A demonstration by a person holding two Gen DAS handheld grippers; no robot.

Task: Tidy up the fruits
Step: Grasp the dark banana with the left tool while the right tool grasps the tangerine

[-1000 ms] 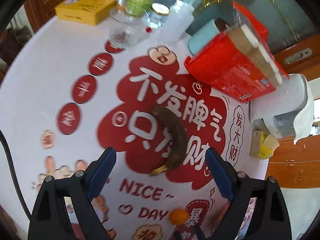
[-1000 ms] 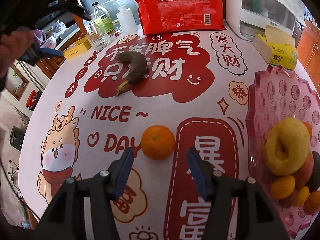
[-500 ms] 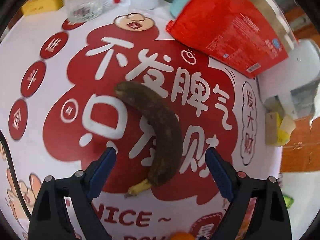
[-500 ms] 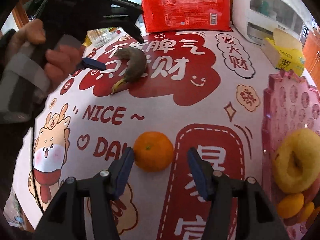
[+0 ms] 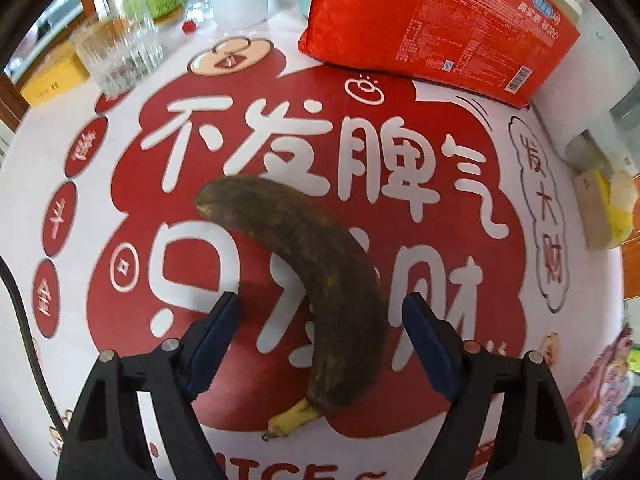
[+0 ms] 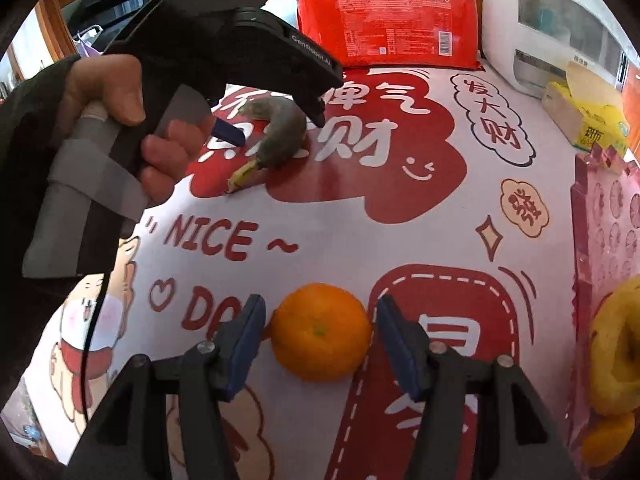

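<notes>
A: How is the left gripper seen to stand?

B: Its jaws are set wide and have just been closing in. The banana lies between the blue pads, gripped by neither; a gap is left on each side.

A: And the right gripper?

B: Its jaws are parted about the orange, which rests on the table. The pads are seen close at both flanks, yet firm contact cannot be told.

A: What of surfaces?

B: The banana is curved, dark brown and mottled, with a yellow stem. The orange is round and dimpled. A glossy red-and-white printed tablecloth is spread beneath. A pink patterned tray with yellow fruit is seen at the right.
</notes>
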